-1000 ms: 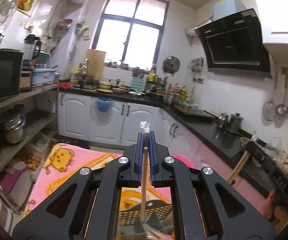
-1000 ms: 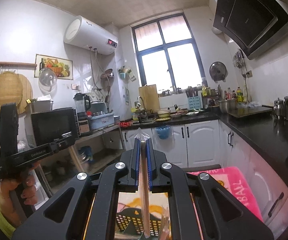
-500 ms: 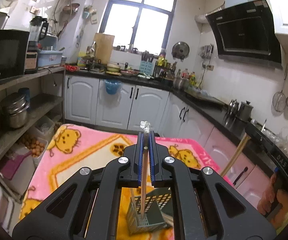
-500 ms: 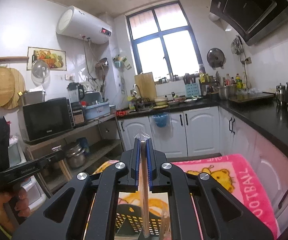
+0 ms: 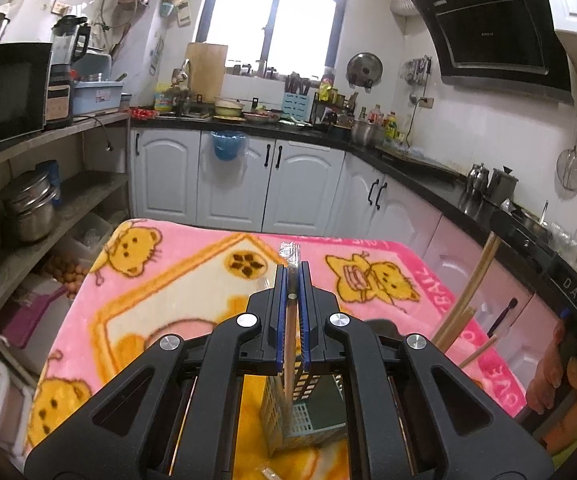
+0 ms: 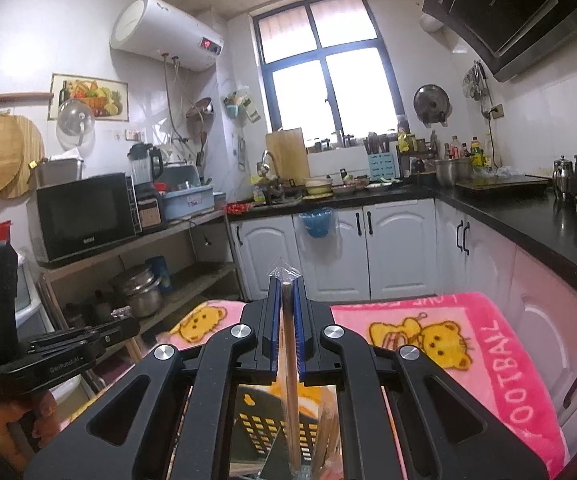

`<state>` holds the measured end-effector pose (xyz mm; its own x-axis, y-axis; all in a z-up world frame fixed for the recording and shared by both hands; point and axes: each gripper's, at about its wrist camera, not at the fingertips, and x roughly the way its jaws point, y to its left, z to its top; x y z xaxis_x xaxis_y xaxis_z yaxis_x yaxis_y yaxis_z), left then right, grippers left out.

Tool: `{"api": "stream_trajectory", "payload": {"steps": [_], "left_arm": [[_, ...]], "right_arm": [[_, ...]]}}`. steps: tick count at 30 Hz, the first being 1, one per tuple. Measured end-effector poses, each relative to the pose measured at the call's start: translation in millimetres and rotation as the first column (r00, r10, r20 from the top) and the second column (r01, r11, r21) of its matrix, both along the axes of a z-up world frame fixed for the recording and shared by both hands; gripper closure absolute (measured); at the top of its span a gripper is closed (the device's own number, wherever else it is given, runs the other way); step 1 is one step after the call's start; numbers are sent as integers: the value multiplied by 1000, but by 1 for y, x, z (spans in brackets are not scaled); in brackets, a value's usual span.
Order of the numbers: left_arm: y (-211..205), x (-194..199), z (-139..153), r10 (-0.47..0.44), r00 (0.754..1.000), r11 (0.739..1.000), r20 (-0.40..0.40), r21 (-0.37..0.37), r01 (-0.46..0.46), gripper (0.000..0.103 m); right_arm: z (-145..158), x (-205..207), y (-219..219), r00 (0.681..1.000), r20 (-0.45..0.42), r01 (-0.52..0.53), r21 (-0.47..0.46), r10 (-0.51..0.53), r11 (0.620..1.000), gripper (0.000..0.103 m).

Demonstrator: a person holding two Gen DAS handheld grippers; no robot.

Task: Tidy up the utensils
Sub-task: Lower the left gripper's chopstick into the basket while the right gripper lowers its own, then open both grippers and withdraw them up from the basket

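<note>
My left gripper (image 5: 292, 276) is shut on a thin wooden chopstick (image 5: 289, 356) that hangs down between the blue pads toward a perforated metal utensil holder (image 5: 300, 408) standing on the pink cartoon blanket (image 5: 192, 280). My right gripper (image 6: 284, 284) is shut on another chopstick (image 6: 291, 392), which points down at the same dark holder (image 6: 272, 420). In the left wrist view the other hand's chopsticks (image 5: 472, 296) lean at the right. The other handheld gripper (image 6: 48, 352) shows at the left of the right wrist view. The holder's inside is mostly hidden.
The blanket (image 6: 488, 352) covers a low table. White cabinets (image 5: 232, 176) and a black counter (image 6: 528, 216) run behind and to the right. Open shelves with pots (image 5: 28, 208) and a microwave (image 6: 84, 216) stand at the left. A person's hand (image 5: 548, 376) holds the right tool.
Both grippers have come down and tilted toward the table; more of the blanket and the utensil holder shows now. Each stays shut on its chopstick.
</note>
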<state>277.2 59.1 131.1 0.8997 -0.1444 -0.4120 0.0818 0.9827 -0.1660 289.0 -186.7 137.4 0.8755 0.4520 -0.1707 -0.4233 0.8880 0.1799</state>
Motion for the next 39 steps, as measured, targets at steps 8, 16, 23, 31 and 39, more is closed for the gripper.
{"api": "stream_trajectory", "payload": {"steps": [8, 16, 23, 31, 39], "left_arm": [[-6, 2, -14, -9, 1000, 1000, -17, 18, 10, 100], [-12, 3, -22, -23, 999, 999, -37, 28, 24, 100], [-14, -1, -27, -35, 998, 999, -47, 13, 36, 100], [-14, -7, -29, -30, 998, 999, -52, 10, 31, 87], [-7, -23, -25, -22, 999, 999, -44, -29, 20, 62]], "right_arm": [[-12, 2, 1, 999, -35, 5, -16, -5, 1000, 96], [-18, -1, -3, 998, -54, 7, -30, -9, 1000, 96], [-28, -9, -10, 996, -87, 10, -57, -15, 998, 85], [-37, -20, -17, 994, -106, 20, -77, -28, 997, 74], [-42, -26, -17, 993, -107, 40, -99, -51, 994, 63]]}}
